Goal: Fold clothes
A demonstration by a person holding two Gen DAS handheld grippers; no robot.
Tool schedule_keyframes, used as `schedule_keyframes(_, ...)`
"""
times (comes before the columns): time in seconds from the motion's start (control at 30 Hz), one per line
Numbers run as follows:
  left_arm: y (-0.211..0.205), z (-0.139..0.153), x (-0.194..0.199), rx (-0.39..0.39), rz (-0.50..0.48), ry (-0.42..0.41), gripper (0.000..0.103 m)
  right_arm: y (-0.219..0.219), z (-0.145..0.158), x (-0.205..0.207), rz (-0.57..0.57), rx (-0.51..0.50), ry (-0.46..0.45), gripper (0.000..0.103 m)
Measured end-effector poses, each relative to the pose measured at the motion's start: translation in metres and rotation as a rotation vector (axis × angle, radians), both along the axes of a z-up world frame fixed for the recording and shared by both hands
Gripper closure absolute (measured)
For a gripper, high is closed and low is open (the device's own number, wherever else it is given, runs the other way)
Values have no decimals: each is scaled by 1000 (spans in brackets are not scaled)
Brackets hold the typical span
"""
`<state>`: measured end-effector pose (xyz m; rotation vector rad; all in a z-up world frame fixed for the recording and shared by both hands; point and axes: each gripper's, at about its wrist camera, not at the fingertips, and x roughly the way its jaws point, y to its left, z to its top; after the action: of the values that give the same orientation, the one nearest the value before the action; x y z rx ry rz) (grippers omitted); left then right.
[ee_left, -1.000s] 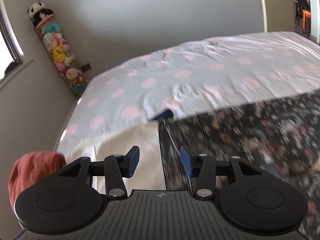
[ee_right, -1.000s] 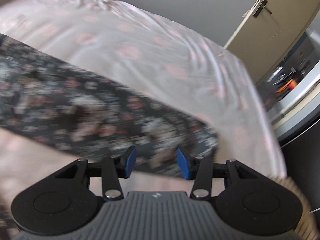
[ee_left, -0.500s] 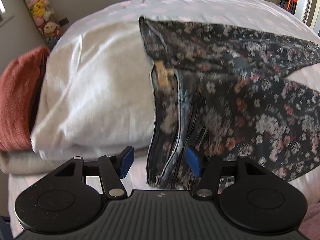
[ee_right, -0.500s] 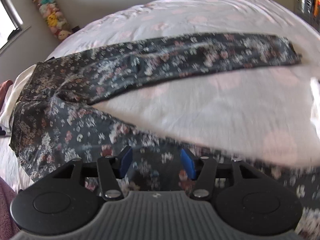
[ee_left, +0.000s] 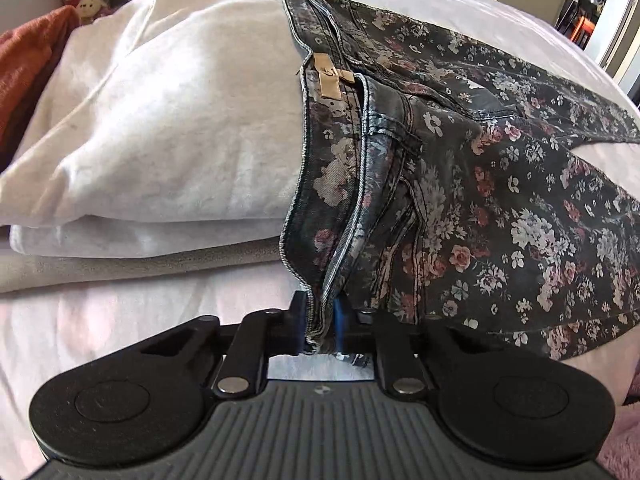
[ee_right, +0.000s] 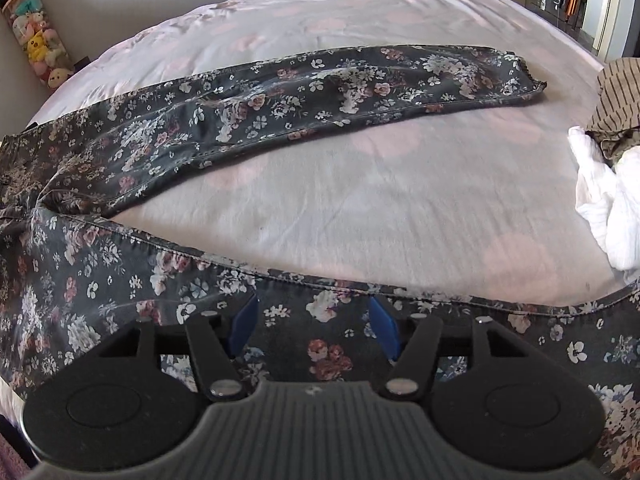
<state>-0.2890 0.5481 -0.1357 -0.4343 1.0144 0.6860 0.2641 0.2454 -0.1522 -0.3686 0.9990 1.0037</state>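
Note:
Dark floral trousers [ee_left: 500, 168] lie spread on the bed, waistband against a folded white garment [ee_left: 168, 112]. My left gripper [ee_left: 320, 322] is shut on the near corner of the waistband, cloth pinched between its blue pads. In the right wrist view the trousers [ee_right: 280, 96] show both legs: one stretched across the far part of the bed, the other running along the near edge. My right gripper [ee_right: 314, 322] stands open low over that near leg, floral cloth showing between its fingers.
The bed's sheet [ee_right: 380, 208] is pale with pink dots. A rust-coloured garment [ee_left: 28, 60] lies left of the white one. A crumpled white cloth [ee_right: 604, 192] and a striped garment [ee_right: 618, 96] sit at the right edge. Plush toys [ee_right: 38, 48] hang by the wall.
Both grippers have come down to the trousers. The left one was open and has shut on the waistband corner. The right one has dropped onto the near leg, still open.

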Motion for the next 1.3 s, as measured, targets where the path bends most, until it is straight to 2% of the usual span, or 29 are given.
schedule_keyframes(0.17,4,8,-5,-29,31,44,96,0,-1,1,-5,-4,2,38)
schedule_keyframes(0.33,4,7,9,-5,24,110,96,2,0,2,-2,-4,9,38)
schedule_keyframes(0.43,1,11,13,14,7,135,96,-8,10,10,-8,52,47,38)
schedule_keyframes(0.57,-4,18,19,38,-16,169,96,-38,45,32,-34,157,75,38)
schedule_keyframes(0.73,-10,24,27,71,-41,199,95,-90,93,61,33,86,-181,38)
schedule_keyframes(0.87,-19,31,26,122,-102,201,91,-138,106,78,126,-28,-331,39)
schedule_keyframes(1.0,-32,48,20,187,-173,197,86,-171,92,79,187,-112,-416,41)
schedule_keyframes(1.1,-48,58,22,253,-273,218,82,-188,77,72,267,-144,-496,41)
schedule_keyframes(1.17,-60,65,24,297,-340,232,75,-194,66,65,345,-166,-543,41)
schedule_keyframes(1.23,-71,70,26,337,-412,252,63,-198,56,59,403,-196,-566,41)
schedule_keyframes(1.3,-84,62,36,354,-513,313,61,-200,50,56,423,-212,-575,41)
